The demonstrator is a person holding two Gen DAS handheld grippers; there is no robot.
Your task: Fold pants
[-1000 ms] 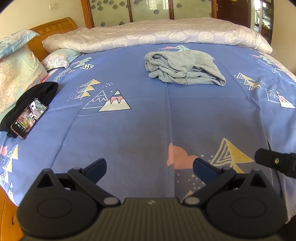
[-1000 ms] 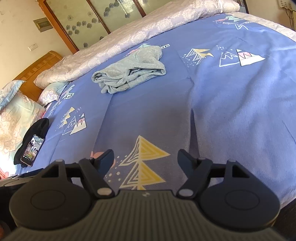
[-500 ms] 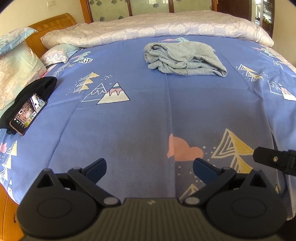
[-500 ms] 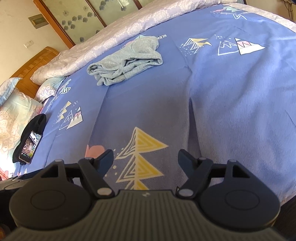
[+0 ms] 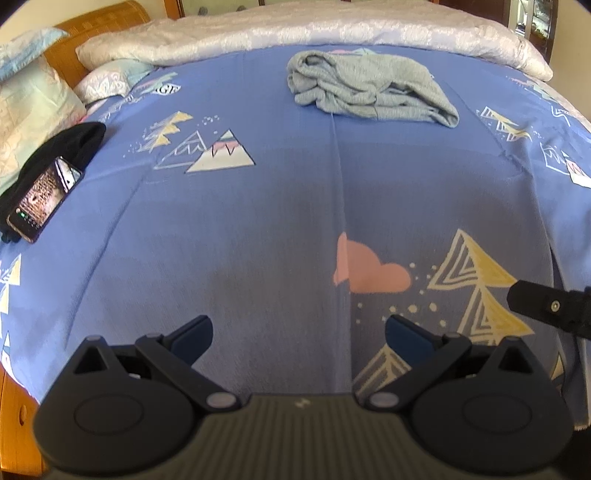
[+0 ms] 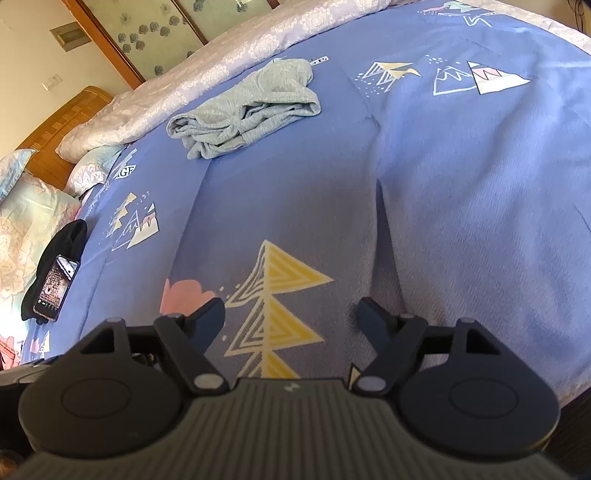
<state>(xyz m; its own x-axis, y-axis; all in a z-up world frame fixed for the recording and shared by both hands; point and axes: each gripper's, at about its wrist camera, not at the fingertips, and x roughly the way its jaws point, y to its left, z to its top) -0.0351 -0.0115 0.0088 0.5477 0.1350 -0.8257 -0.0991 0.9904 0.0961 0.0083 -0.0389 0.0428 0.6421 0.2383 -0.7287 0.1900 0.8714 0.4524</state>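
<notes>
Grey pants (image 5: 369,88) lie crumpled in a heap on the far part of the blue patterned bed sheet (image 5: 277,206); the same pants (image 6: 247,107) show at upper left in the right wrist view. My left gripper (image 5: 297,334) hovers open over the near part of the sheet, nothing between its fingers. Open too is my right gripper (image 6: 291,317), above a yellow tree print, and it holds nothing. Both are well short of the pants. A black part of the right gripper (image 5: 550,306) pokes in at the left wrist view's right edge.
A phone (image 5: 44,199) with its screen lit rests on a black cloth (image 5: 70,147) at the left side of the bed. Pillows (image 5: 29,110) and a wooden headboard (image 5: 96,22) stand at far left. A pale quilt (image 5: 332,33) runs along the far side.
Both views have tilted a little downward, so the pants and the far quilt sit higher in the frames. Both grippers stay open and empty.
</notes>
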